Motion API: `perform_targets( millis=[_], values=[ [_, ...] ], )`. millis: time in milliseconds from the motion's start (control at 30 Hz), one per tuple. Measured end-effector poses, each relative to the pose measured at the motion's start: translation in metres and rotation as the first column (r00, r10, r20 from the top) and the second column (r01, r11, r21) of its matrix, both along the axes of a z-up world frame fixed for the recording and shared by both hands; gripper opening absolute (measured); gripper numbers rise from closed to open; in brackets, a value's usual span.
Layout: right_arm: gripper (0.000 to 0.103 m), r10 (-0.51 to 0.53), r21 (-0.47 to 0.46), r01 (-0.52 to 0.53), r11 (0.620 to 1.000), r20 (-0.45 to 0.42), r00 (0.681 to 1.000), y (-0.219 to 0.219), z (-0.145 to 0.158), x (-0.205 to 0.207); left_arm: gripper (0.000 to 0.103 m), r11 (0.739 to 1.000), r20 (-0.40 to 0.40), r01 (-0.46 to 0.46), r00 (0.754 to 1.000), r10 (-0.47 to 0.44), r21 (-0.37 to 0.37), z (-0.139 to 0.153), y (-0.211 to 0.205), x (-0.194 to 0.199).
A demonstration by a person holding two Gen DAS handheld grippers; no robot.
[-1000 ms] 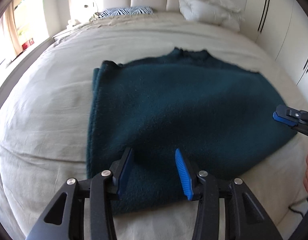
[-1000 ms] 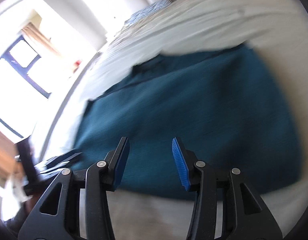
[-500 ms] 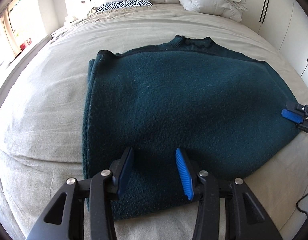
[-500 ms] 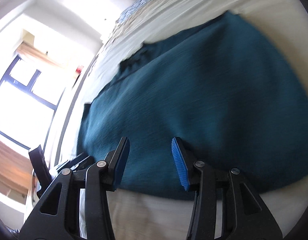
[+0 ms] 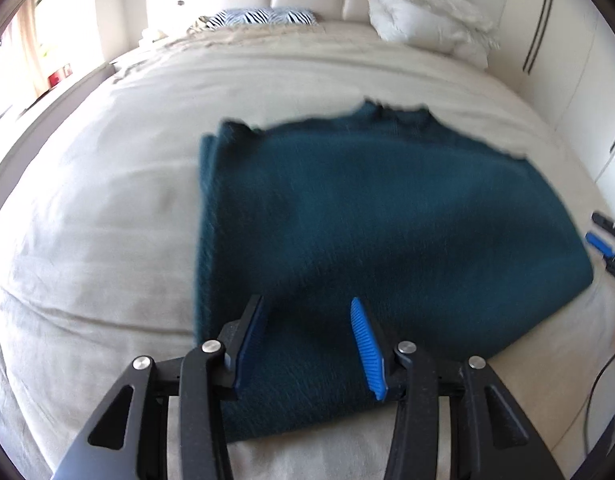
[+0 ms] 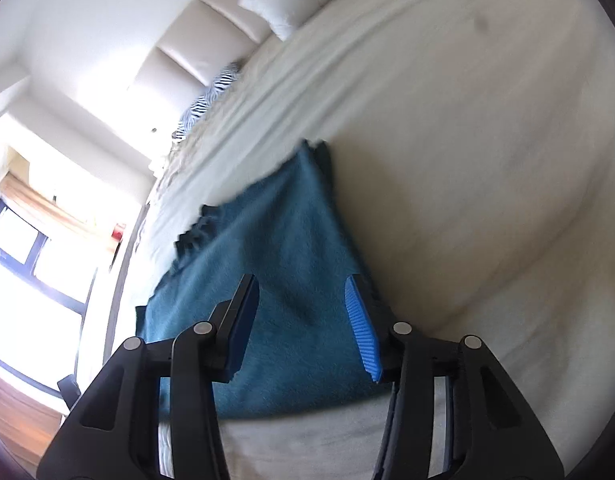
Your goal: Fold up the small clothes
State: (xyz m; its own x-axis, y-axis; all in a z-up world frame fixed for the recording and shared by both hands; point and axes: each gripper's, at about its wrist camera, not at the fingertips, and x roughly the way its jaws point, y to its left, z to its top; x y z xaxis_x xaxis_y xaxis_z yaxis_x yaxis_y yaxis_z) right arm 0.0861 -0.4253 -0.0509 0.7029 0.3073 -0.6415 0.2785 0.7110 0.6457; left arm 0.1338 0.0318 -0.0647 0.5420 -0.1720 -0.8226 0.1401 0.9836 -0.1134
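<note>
A dark teal knitted sweater (image 5: 367, 220) lies folded flat on the bed, its collar toward the headboard. My left gripper (image 5: 306, 304) hovers open over the sweater's near edge, close to its left corner, with nothing between the pads. My right gripper (image 6: 299, 280) is open too, tilted, above the sweater (image 6: 275, 248) at its right side; its right finger is over the garment's right edge. In the left wrist view the right gripper (image 5: 603, 240) shows just beyond the sweater's right corner. Neither gripper holds cloth.
The beige bedsheet (image 5: 107, 200) stretches all around the sweater. A rolled white duvet (image 5: 427, 28) and a zebra-striped pillow (image 5: 267, 16) lie by the headboard. White wardrobe doors (image 5: 567, 60) stand at the right, a bright window (image 6: 27, 260) at the left. A dark cable (image 5: 591, 400) hangs at the near right.
My right gripper has swung rightward across the sweater and rolled, from over its middle to its right edge. My left gripper has shifted only slightly over the near edge.
</note>
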Motion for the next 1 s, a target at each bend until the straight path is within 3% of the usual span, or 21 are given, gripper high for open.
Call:
perform_targets(
  millis=[200,433,600,867,900,933,1000],
  values=[
    [0.045,0.206,0.015,-0.207,0.978,0.032,0.978,0.08,0.008,0.07,0.047,0.999,0.067,0.048,0.997,-0.047,-0.013,0.016,-0.002,0.045],
    [0.045,0.315,0.059,-0.313,0.948,-0.033,0.948,0.143,-0.021,0.145,0.047,0.998,-0.021,-0.001,1.0,0.0,-0.063,-0.016,0.015,0.097],
    [0.044,0.258,0.093,-0.254,0.963,-0.027,0.966,0.123,-0.034,0.159,0.047,0.993,0.015,0.021,1.0,-0.019,-0.114,-0.022,0.026,0.089],
    [0.044,-0.007,0.089,0.01,0.996,-0.043,0.999,0.034,-0.044,0.132,0.044,0.969,0.042,-0.031,0.998,0.042,-0.245,-0.02,0.064,0.07],
    [0.044,-0.033,0.098,0.037,0.995,-0.043,0.999,0.028,-0.044,0.127,0.045,0.964,0.044,-0.047,0.997,0.061,-0.261,-0.019,0.07,0.065],
    [0.045,-0.063,0.099,0.068,0.993,-0.049,0.997,0.022,-0.041,0.121,0.056,0.963,0.039,-0.087,0.994,0.1,-0.253,-0.018,0.077,0.06],
    [0.051,-0.064,0.104,0.067,0.992,-0.031,0.997,0.02,-0.037,0.113,0.065,0.948,0.037,-0.15,0.985,0.166,-0.281,-0.017,0.096,0.047]
  ],
)
